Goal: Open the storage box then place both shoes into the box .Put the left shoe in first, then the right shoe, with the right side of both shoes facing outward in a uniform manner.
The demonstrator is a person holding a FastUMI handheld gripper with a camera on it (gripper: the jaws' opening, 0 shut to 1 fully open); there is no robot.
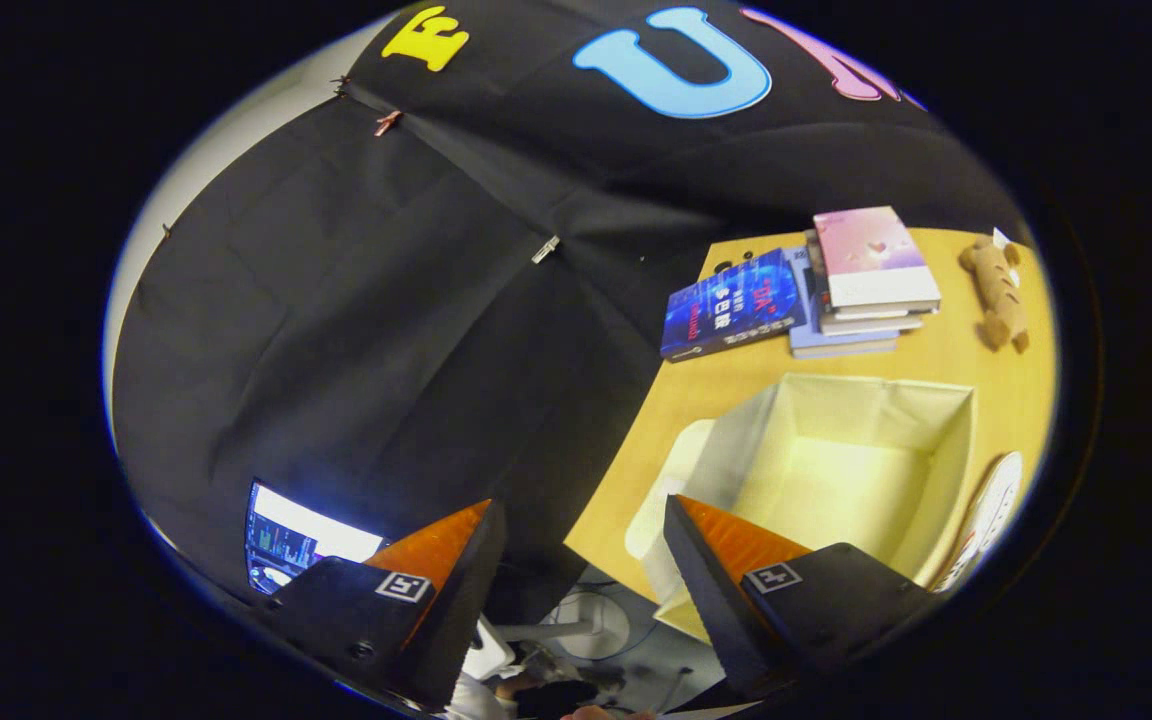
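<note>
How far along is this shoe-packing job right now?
Done: the storage box stands open on the wooden table, its inside bare, with its lid apparently lying beside it. In hand: nothing; the gripper is open, its fingers spread with nothing between them, aimed off the table's edge. Left: both shoes. One white shoe lies just beyond the box; I cannot tell which shoe it is.

A recording booth: black cloth wall [356, 330] clipped up behind a wooden counter [946, 355], with stacked books [861, 285] and a lit monitor [296, 540] below the cloth.
</note>
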